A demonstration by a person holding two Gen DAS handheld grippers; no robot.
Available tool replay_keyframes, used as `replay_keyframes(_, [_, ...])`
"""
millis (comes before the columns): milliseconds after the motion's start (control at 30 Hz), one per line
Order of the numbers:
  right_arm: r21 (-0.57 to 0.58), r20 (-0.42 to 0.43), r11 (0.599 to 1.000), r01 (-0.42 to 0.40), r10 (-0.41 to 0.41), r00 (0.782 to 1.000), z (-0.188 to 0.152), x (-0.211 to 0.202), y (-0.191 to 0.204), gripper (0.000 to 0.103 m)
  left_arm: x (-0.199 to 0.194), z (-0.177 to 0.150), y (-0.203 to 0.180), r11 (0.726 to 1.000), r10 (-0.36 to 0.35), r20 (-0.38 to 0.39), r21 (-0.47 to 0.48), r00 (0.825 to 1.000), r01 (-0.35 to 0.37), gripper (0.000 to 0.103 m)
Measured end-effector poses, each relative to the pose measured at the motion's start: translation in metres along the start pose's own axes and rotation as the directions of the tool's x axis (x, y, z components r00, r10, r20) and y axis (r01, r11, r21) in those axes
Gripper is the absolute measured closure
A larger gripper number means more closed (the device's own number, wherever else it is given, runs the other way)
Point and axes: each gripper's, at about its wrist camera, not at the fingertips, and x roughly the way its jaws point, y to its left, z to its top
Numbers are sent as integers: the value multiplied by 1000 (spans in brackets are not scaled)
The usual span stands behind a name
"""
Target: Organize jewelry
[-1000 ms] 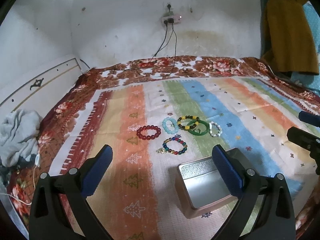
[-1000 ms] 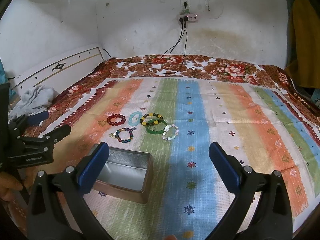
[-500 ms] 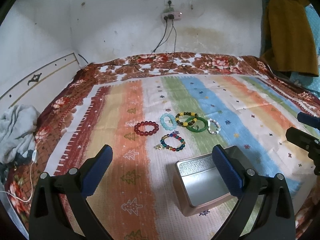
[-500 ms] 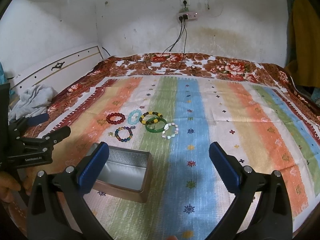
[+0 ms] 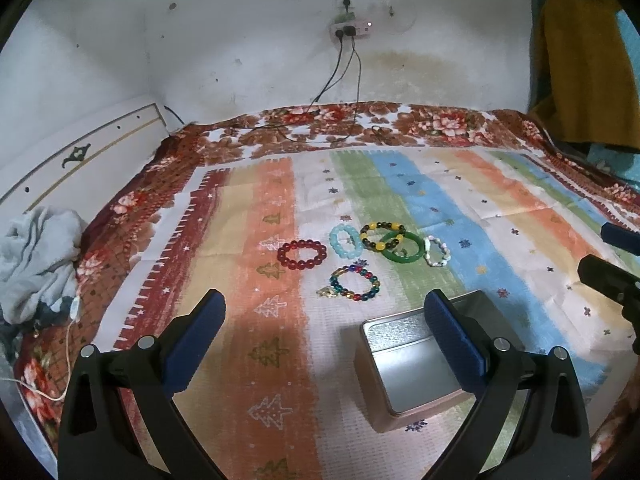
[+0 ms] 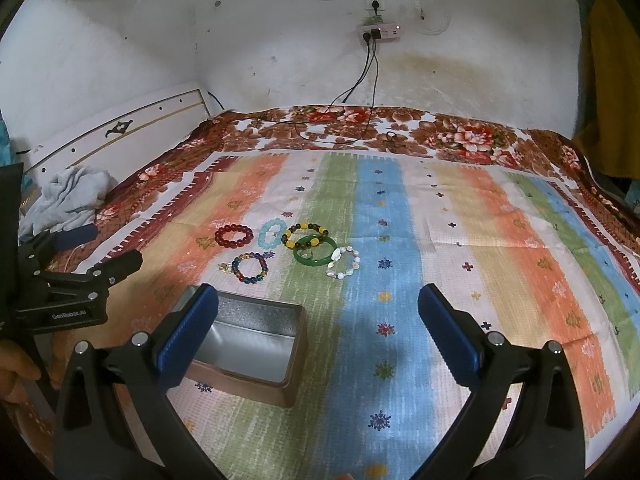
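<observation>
Left gripper (image 5: 324, 312): jaws spread wide, nothing between them, held above the striped cloth (image 5: 248, 264). Ahead of its fingers, from left to right, lie a red bead bracelet (image 5: 302, 255), a pale blue bracelet (image 5: 345, 241), a yellow-and-dark bead bracelet (image 5: 382, 235) overlapping a green bangle (image 5: 402, 253), and a white stone bracelet (image 5: 437, 251). A multicoloured bracelet (image 5: 354, 283) sits nearer, just beyond the fingertips. The open tin box (image 5: 416, 364) stands by the left gripper's right-hand finger, empty, apparently set close so that each piece has a short carry.

Right gripper (image 6: 318, 314): jaws likewise wide apart and empty. The tin lies at its left-hand finger; the bracelets lie ahead and left of its fingers. No piece is boxed yet. Judgement: both tools are poised for a first pick, the multicoloured bracelet being nearest.
</observation>
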Motion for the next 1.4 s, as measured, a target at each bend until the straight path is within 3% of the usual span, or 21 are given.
replay_keyframes(400, [-39, 6, 999, 20, -20, 1000, 17, 15, 2, 5, 23, 10, 8, 1000, 22, -50, -13, 998, -23, 5])
replay_keyframes(633, [-14, -26, 1000, 25, -26, 999, 28, 31, -9, 5, 38, 28, 9, 999, 41, -46, 18, 998, -40, 5])
replay_keyframes(800, [-5, -36, 1000, 28, -28, 999, 42, 49, -14, 5, 58, 36, 21, 1000, 28, -92, -4, 995, -28, 6])
replay_keyframes(1400, [11, -135, 1000, 29, -27, 991, 57, 101, -24, 5, 106, 53, 24, 999, 46, -146, 31, 988, -42, 6])
